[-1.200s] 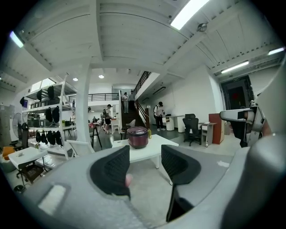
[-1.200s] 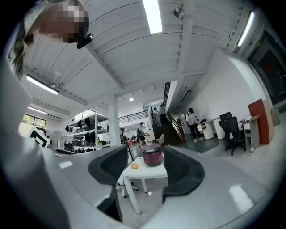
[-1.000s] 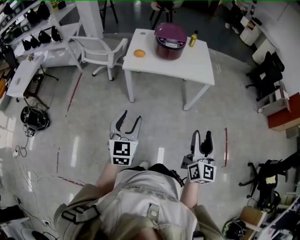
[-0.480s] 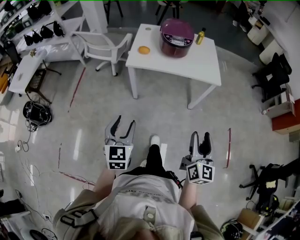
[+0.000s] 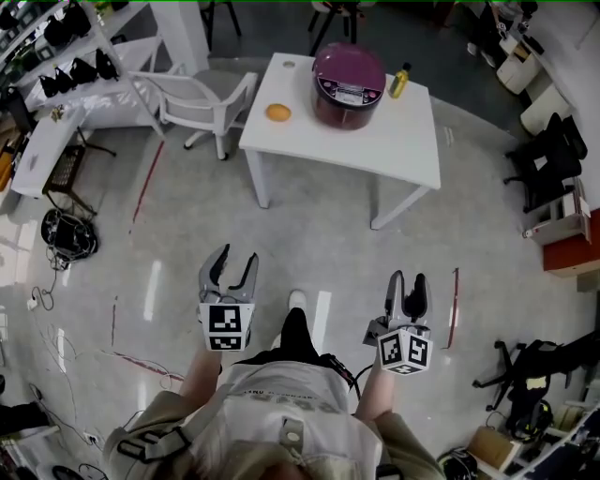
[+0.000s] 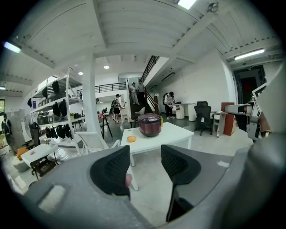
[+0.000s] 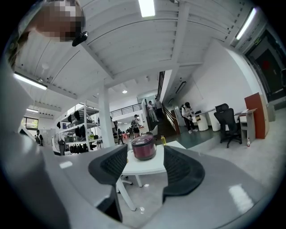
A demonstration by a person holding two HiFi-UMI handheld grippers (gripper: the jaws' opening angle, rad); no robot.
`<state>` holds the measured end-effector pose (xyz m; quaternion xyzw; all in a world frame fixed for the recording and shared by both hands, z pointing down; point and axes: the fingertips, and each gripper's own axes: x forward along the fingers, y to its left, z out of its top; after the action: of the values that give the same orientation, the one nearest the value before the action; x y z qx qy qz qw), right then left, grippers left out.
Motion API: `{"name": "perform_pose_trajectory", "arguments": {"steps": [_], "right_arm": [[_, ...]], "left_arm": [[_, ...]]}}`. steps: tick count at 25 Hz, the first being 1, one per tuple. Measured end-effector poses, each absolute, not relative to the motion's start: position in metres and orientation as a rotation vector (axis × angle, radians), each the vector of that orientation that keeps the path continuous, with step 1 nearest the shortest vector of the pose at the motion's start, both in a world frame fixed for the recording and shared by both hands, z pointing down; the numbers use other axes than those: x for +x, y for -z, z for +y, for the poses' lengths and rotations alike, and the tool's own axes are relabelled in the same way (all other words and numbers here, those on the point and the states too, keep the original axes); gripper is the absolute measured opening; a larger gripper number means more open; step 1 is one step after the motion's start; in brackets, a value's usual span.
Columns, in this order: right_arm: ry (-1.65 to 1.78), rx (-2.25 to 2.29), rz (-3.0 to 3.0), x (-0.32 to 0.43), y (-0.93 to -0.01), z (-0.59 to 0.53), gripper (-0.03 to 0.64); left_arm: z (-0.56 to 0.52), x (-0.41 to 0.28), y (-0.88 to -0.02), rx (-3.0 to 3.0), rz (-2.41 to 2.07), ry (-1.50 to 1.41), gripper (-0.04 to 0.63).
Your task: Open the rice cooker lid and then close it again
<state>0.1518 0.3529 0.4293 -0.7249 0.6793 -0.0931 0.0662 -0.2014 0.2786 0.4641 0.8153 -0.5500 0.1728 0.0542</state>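
Approach stage: left claw [image 5: 234, 259] and right claw [image 5: 408, 280] hang part-open and empty. Next, the person must reach the shut rice cooker [image 5: 348, 86], upper centre.

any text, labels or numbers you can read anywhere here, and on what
None can be read.
Control panel on the round maroon rice cooker: print too small.
Label on the small yellow bottle: too small.
Green sign above the dark doorway: too small.

light: we see bright, even ceiling strips [image 7: 144, 6] | glare: pale streaks on glossy floor [image 5: 150, 291] | edges: our gripper views bulge, corners black | focus: near foreground soft
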Motion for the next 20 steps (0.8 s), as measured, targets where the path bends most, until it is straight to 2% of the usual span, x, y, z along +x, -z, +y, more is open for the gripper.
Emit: {"name": "perform_pose_trajectory", "arguments": {"steps": [11,20], "right_arm": [[0.177,-2.111,2.047,0.193,-0.394,0.257,0.232],[0.192,-2.055,2.098,0.196,-0.396,0.223,0.232]], "left_arm": [[0.179,-0.145,-0.419,2.563,-1.720,-0.461,0.230],[0.142,-0.129,-0.421,2.543,-1.739,-0.469,0.230]]}}
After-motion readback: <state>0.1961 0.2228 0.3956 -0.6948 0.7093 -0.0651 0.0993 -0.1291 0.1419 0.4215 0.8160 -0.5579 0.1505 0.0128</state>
